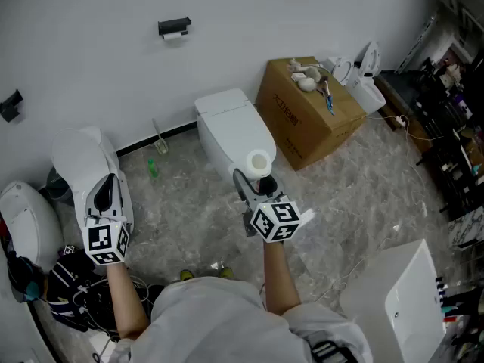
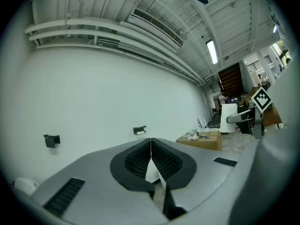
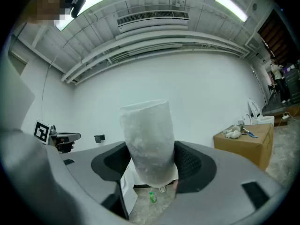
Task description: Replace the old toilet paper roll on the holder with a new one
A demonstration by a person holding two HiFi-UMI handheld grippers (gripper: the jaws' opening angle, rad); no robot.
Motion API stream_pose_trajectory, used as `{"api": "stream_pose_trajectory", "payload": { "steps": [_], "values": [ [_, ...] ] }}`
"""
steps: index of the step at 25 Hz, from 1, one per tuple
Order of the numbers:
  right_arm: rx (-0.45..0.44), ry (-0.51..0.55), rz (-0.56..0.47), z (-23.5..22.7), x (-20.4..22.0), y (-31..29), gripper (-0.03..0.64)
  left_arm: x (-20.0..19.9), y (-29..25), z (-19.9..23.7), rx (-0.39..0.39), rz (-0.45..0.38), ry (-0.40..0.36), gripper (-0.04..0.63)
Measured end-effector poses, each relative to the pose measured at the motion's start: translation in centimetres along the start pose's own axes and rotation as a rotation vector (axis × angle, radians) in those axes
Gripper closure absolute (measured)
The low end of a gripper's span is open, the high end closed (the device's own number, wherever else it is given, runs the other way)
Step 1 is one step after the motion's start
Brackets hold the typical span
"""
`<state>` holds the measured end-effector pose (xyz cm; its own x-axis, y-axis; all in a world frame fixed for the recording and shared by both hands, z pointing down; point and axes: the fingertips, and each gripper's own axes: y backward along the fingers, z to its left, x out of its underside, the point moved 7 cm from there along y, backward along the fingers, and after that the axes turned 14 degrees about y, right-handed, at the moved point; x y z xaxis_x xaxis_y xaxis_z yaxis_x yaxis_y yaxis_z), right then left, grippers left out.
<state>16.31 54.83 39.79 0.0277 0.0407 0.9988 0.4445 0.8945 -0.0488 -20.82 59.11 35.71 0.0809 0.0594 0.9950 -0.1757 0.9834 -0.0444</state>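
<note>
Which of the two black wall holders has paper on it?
The right holder, above the toilet; white paper hangs under it. The left holder is bare.

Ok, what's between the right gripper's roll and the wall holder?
From the roll: the toilet, then bare wall up to the holder; head view shows it.

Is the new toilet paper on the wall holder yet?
Not yet. Done: the new roll is picked up, clamped in the right gripper. The left gripper is shut and empty. Left to do: the holder on the far wall has something small and white on it, probably the old roll. That must come off, then the new one goes on.
</note>
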Motion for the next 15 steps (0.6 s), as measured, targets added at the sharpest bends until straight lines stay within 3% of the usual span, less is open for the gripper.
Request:
{"api": "stream_pose_trajectory", "payload": {
  "steps": [15],
  "values": [
    [-0.014,-0.002,-0.004,0.2,0.0,1.3,0.319,0.4,0.7,-1.3,0.016,0.014,0.0,0.574]
  ]
}}
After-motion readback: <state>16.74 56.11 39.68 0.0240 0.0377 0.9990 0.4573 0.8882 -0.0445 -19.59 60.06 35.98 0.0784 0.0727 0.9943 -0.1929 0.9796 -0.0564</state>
